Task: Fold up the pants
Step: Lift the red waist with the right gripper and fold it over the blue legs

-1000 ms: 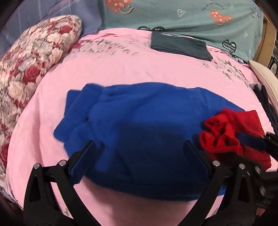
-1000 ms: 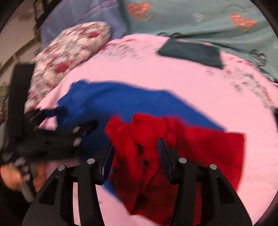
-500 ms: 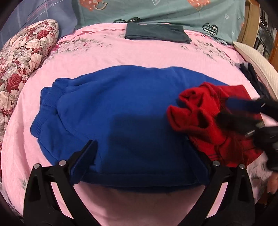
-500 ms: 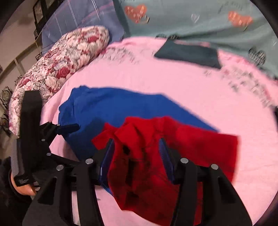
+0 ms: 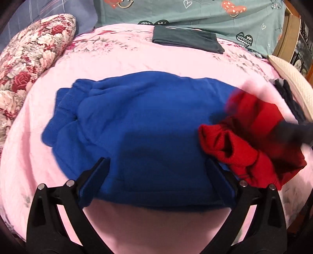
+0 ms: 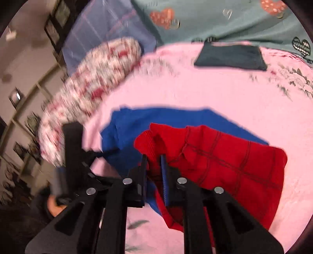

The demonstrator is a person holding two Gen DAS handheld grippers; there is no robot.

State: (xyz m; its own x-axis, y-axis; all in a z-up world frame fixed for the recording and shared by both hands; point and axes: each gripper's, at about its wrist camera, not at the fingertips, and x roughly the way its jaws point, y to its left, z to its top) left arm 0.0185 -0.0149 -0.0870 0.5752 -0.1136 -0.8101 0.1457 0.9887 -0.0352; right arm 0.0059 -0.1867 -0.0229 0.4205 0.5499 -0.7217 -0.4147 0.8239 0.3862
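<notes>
Blue pants (image 5: pixel 148 125) lie folded across the pink bed, also seen in the right wrist view (image 6: pixel 137 129). Red pants (image 6: pixel 221 168) lie bunched over their right end, also in the left wrist view (image 5: pixel 248 146). My left gripper (image 5: pixel 158 170) is open, its fingers straddling the near edge of the blue pants. My right gripper (image 6: pixel 153 162) is shut on a fold of the red pants near their waistband. It shows as a dark blur in the left wrist view (image 5: pixel 293 131).
A folded dark garment (image 5: pixel 185 38) lies at the far side of the pink bedsheet (image 5: pixel 156 56). A floral pillow (image 5: pixel 29 58) is at left, a teal heart-print cover (image 5: pixel 195 11) behind, a cream pillow (image 5: pixel 291 82) and dark clothes (image 5: pixel 289 97) at right.
My right gripper has closed from a wide gap onto the red pants. The left gripper has stayed open over the blue pants, its view shifting slightly.
</notes>
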